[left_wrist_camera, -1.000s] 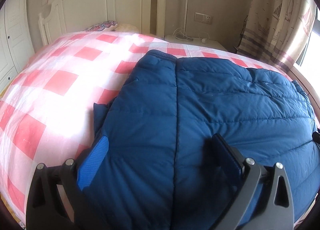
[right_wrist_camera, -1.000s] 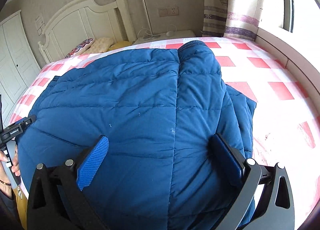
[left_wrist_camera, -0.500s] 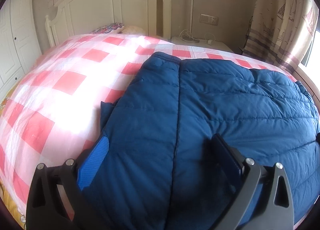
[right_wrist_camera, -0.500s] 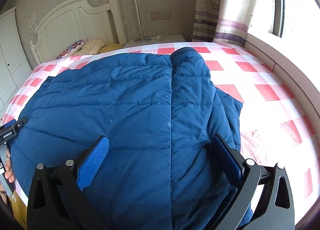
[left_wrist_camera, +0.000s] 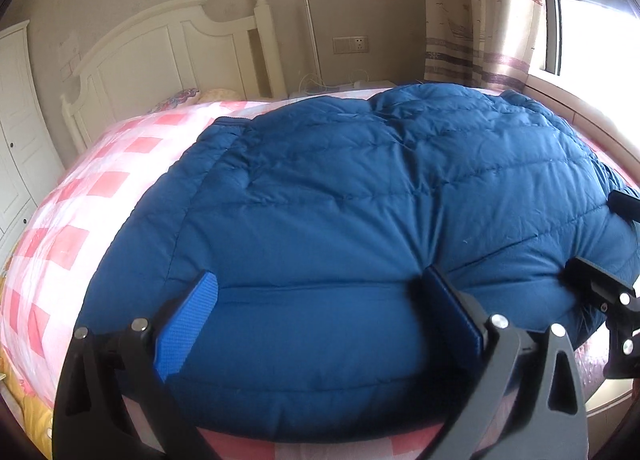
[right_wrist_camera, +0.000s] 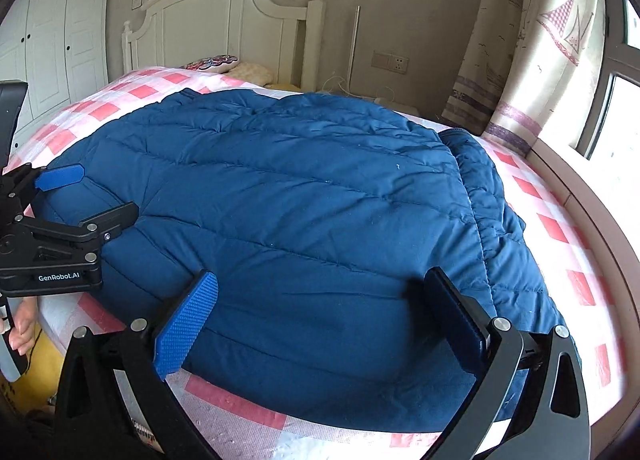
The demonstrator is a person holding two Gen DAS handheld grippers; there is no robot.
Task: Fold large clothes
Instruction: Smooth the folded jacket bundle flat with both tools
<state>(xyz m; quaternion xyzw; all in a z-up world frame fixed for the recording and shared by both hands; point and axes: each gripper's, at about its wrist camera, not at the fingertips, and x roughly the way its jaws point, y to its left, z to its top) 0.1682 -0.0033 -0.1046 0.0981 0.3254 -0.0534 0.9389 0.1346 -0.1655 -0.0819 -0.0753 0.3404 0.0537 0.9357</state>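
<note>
A large blue puffer jacket (left_wrist_camera: 360, 212) lies spread on the pink-and-white checked bed (left_wrist_camera: 80, 196); it also fills the right wrist view (right_wrist_camera: 300, 200). My left gripper (left_wrist_camera: 320, 300) is open, its jaws wide apart over the jacket's near hem, holding nothing. My right gripper (right_wrist_camera: 320, 300) is open too, over the near hem further right. The left gripper also shows at the left edge of the right wrist view (right_wrist_camera: 80, 200), open beside the jacket's left end. Part of the right gripper's frame (left_wrist_camera: 608, 300) shows at the right edge of the left wrist view.
A white headboard (right_wrist_camera: 224, 16) and pillows (right_wrist_camera: 224, 64) stand at the bed's far end. A nightstand with cables (left_wrist_camera: 344, 84) is beside it. Curtains (right_wrist_camera: 532, 52) and a window ledge (right_wrist_camera: 568, 180) run along the right. White wardrobe doors (right_wrist_camera: 52, 32) are at the left.
Both grippers have pulled back toward the bed's near edge and turned. The jacket now lies crosswise with its near hem in front of both grippers. Jaws stay open.
</note>
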